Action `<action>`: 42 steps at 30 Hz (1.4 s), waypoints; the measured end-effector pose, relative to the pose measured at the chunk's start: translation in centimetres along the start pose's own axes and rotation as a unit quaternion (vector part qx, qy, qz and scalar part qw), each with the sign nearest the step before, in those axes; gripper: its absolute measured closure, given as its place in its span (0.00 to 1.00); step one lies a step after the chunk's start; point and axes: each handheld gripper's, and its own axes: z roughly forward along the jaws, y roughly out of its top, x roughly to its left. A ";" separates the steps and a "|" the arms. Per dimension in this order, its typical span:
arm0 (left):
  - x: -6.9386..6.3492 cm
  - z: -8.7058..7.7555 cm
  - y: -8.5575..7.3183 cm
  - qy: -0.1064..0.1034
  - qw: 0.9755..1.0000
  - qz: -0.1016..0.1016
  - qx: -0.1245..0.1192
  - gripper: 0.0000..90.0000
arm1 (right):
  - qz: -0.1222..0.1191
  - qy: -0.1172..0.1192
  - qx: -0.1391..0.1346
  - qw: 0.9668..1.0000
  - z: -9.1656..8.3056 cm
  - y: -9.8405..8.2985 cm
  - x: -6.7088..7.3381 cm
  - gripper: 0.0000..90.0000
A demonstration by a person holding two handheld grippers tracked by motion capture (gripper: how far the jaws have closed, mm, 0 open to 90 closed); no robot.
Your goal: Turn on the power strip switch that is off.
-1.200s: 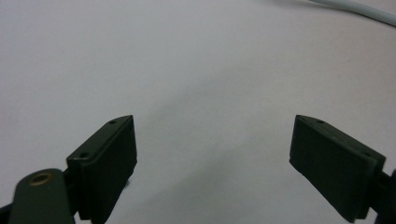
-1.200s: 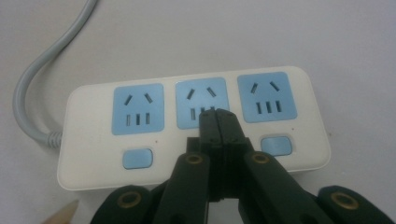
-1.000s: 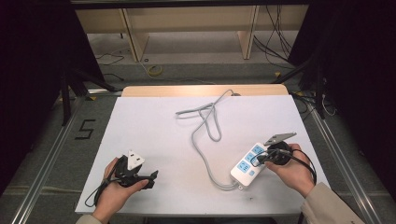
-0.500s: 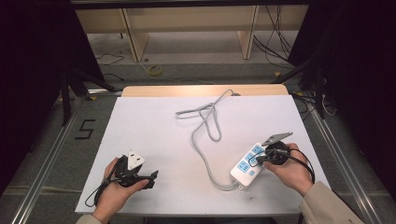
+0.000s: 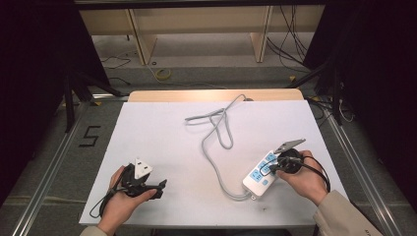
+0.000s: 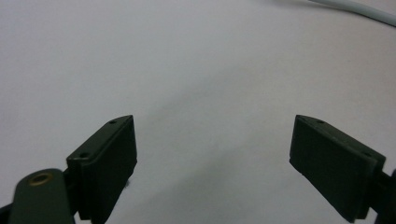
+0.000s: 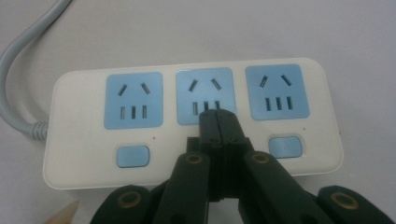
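A white power strip (image 5: pixel 259 173) with three blue sockets lies at the front right of the white table (image 5: pixel 162 137). Its grey cable (image 5: pixel 216 132) loops away toward the back middle. My right gripper (image 5: pixel 268 169) is shut with nothing between its jaws. In the right gripper view its joined tips (image 7: pixel 218 114) sit over the lower edge of the middle socket (image 7: pixel 204 88) of the strip (image 7: pixel 84 140) and hide the middle switch. My left gripper (image 5: pixel 160 189) rests at the front left, open. Its jaws (image 6: pixel 212 123) stand wide over bare table, with a bit of cable (image 6: pixel 359 8) far off.
The table's wooden back edge (image 5: pixel 211 95) faces a low shelf unit (image 5: pixel 196 29) and loose floor cables. Metal rails (image 5: pixel 354 162) run along both sides of the table. A "5" mark (image 5: pixel 89 136) is on the floor at the left.
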 end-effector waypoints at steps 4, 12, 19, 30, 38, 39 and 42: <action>0.0 0.0 0.0 0.000 1.000 0.000 0.000 0.16 | -0.005 -0.005 0.004 1.000 0.0 0.1 0.2 1.00; 0.0 0.0 0.0 0.000 1.000 0.000 0.000 0.16 | -0.009 -0.010 0.010 1.000 0.1 0.2 0.3 1.00; 0.0 0.0 0.0 0.001 1.000 0.000 0.000 0.16 | -0.012 -0.013 0.014 1.000 0.1 0.3 0.4 1.00; 0.0 0.0 0.0 0.001 1.000 0.003 0.002 0.16 | -0.008 -0.011 0.016 1.000 0.1 0.3 0.3 1.00; -0.1 0.0 0.0 0.002 1.000 0.004 0.001 0.16 | -0.006 -0.011 0.016 1.000 0.2 0.3 0.3 1.00; -0.1 0.0 0.0 0.002 1.000 0.004 0.002 0.16 | -0.006 -0.012 0.016 1.000 0.2 0.3 0.3 1.00; -0.1 0.0 0.0 0.002 1.000 0.004 0.001 0.16 | -0.005 -0.010 0.018 1.000 0.3 0.3 0.4 1.00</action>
